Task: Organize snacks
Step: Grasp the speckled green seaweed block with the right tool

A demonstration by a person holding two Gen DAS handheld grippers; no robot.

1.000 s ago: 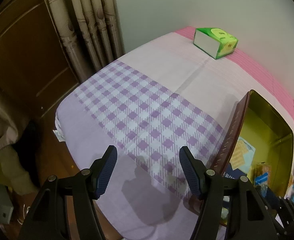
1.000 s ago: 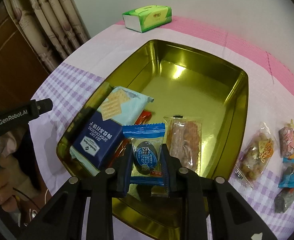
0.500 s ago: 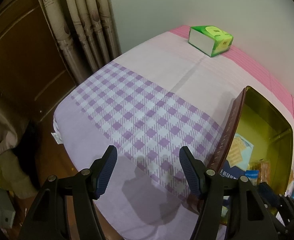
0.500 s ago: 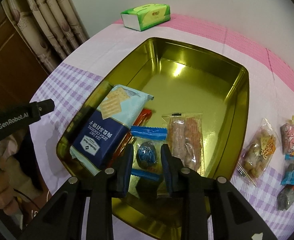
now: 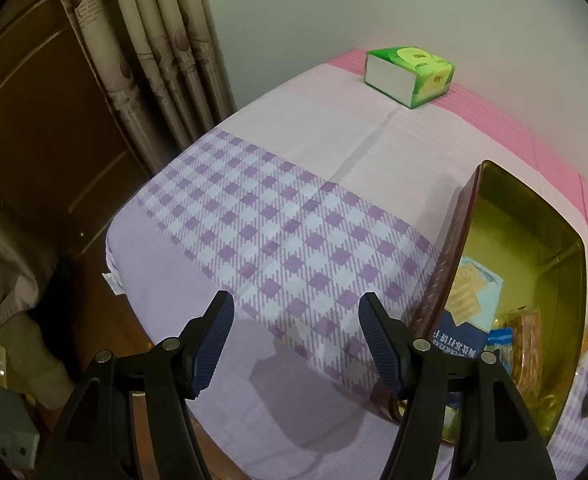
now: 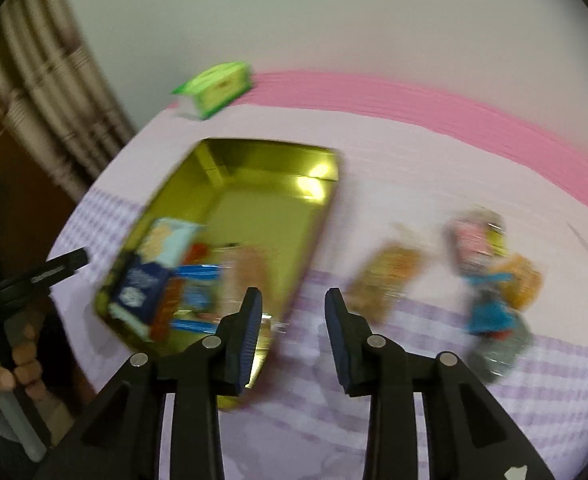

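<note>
Checked purple cloth covers the table. Nearest, the right gripper gapes empty, likely heading for loose snacks at two o'clock. At ten o'clock the tin holds packed snacks. The left gripper hovers wide, idle.

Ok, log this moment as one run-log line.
right gripper: open, empty | left gripper: open, idle | gold tin: holds snacks | loose snacks: on cloth
</note>
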